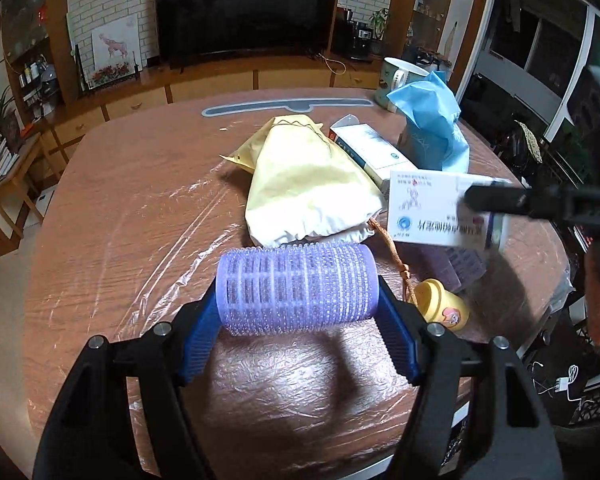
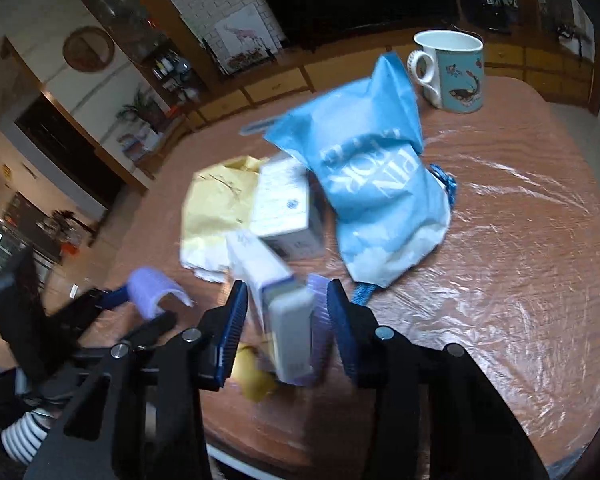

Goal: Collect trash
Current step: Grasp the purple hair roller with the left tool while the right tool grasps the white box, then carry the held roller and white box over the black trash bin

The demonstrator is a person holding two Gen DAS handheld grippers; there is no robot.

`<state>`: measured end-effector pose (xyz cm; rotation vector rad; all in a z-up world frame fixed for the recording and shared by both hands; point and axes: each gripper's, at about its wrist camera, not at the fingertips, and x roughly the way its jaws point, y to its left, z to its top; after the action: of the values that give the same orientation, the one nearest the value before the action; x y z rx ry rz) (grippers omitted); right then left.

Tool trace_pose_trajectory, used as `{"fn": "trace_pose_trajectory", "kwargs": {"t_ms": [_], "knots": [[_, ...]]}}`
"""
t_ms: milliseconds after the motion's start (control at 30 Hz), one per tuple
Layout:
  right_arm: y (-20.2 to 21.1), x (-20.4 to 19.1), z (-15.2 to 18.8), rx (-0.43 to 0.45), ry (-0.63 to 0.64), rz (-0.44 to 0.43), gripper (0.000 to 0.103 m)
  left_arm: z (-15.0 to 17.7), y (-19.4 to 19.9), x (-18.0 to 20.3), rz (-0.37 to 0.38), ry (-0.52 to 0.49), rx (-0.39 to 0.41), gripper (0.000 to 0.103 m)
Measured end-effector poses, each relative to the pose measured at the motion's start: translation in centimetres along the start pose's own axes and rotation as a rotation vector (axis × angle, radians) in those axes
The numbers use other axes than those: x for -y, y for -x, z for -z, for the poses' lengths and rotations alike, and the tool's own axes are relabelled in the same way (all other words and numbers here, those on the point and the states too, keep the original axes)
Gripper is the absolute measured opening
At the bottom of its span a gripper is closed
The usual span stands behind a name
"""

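Observation:
My left gripper (image 1: 298, 300) is shut on a purple hair roller (image 1: 296, 288), held just above the table; the roller also shows in the right wrist view (image 2: 150, 290). My right gripper (image 2: 286, 304) has a white medicine box (image 2: 276, 300) between its blue pads (image 2: 234, 320); there are gaps on both sides and the frame is blurred, so I cannot tell if it grips. That box (image 1: 446, 210) hangs above the table in the left wrist view. A second white box (image 2: 282, 206), a yellow pouch (image 1: 304, 184) and a blue bag (image 2: 376, 184) lie on the table.
The brown table (image 1: 120, 220) is covered in clear plastic film. A small yellow cup (image 1: 440, 304) lies beside a second purple roller (image 1: 460, 264) under the held box. A patterned mug (image 2: 456, 72) stands at the far edge. A TV cabinet stands behind the table.

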<state>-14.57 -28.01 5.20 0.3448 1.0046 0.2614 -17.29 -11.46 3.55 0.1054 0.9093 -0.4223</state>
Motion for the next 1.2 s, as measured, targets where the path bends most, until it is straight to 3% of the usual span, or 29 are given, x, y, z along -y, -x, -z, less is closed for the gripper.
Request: {"fn": "trace_pose_trajectory", "kwargs": {"t_ms": [233, 300, 400, 800, 1200], "knots": [[-0.5, -1.0, 0.1, -0.016, 0.039, -0.039, 0.039, -0.2, -0.1, -0.1, 0.0, 0.012, -0.001, 0.072], [-0.6, -1.2, -0.1, -0.013, 0.04, -0.054, 0.026, -0.2, -0.1, -0.2, 0.002, 0.017, 0.0, 0.072], [-0.2, -1.1, -0.3, -0.002, 0.013, -0.12, 0.017, -0.1, -0.1, -0.2, 0.002, 0.017, 0.0, 0.072], [2.6, -0.1, -0.5, 0.033, -0.022, -0.179, 0.017, 0.0, 1.1, 0.3, 0.018, 0.014, 0.017, 0.072], [7.3, -0.2, 3.9, 0.018, 0.006, -0.236, 0.017, 1.5, 3.3, 1.8, 0.027, -0.025, 0.018, 0.072]]}}
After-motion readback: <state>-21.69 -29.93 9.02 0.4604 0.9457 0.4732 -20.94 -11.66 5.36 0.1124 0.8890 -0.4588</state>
